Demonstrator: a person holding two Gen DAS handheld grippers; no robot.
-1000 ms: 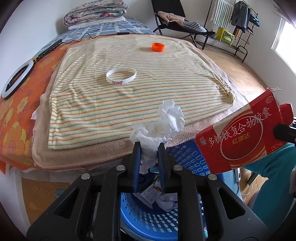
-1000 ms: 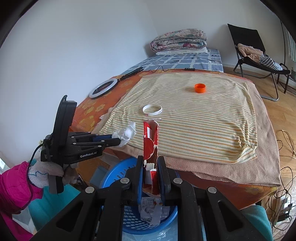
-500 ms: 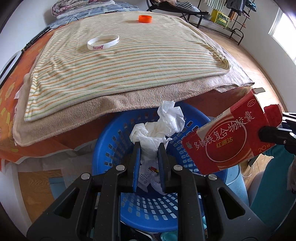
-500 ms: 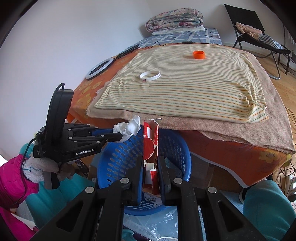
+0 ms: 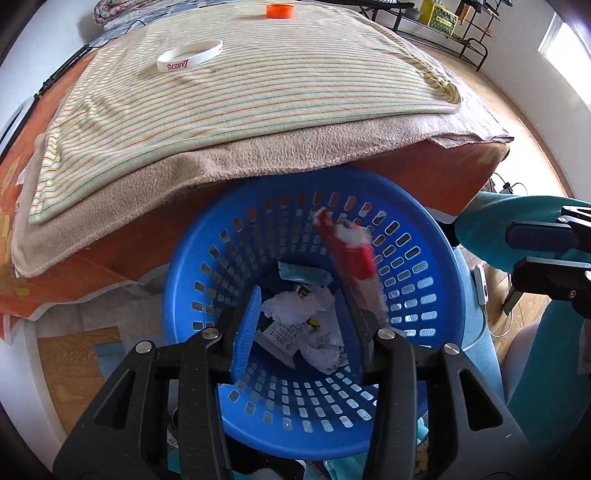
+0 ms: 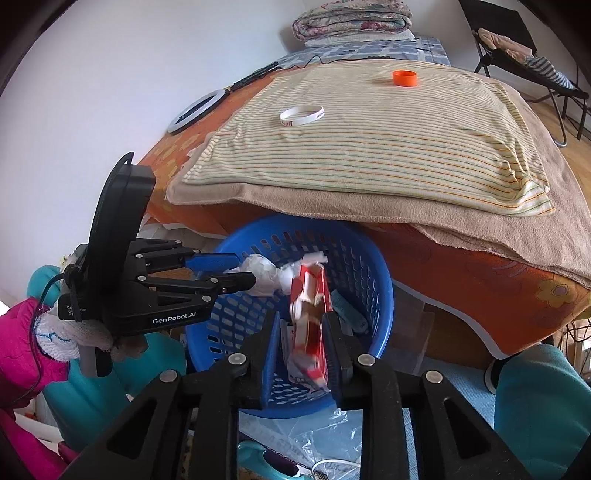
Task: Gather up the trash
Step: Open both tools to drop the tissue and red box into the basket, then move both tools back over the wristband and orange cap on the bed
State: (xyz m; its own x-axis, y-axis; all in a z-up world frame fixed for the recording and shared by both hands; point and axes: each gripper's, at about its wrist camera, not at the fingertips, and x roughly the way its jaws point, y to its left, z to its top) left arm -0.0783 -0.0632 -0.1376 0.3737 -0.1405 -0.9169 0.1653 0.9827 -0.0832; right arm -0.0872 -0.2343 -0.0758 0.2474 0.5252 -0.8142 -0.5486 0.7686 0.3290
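Observation:
A blue plastic basket (image 5: 424, 229) stands on the floor against the bed edge and holds crumpled paper trash; it also shows in the right wrist view (image 6: 373, 266). My left gripper (image 5: 301, 317) is open above the basket, and the crumpled white tissue (image 5: 295, 306) lies loose between and below its jaws. In the right wrist view the tissue (image 6: 264, 275) is just off the left gripper's fingertips. My right gripper (image 6: 301, 343) is open over the basket. The red medicine box (image 6: 310, 321) is blurred, dropping between its jaws; it also shows in the left wrist view (image 5: 349, 251).
A striped blanket (image 5: 258, 85) covers the bed. On it lie a white wristband (image 5: 190, 55) and an orange bottle cap (image 5: 280, 11). A white ring light (image 6: 195, 110) lies at the bed's left side. A folding chair (image 6: 517, 48) stands beyond the bed.
Both grippers have opened over the basket. The tissue has left the left gripper's grip and the red box has left the right gripper's grip, falling into the basket.

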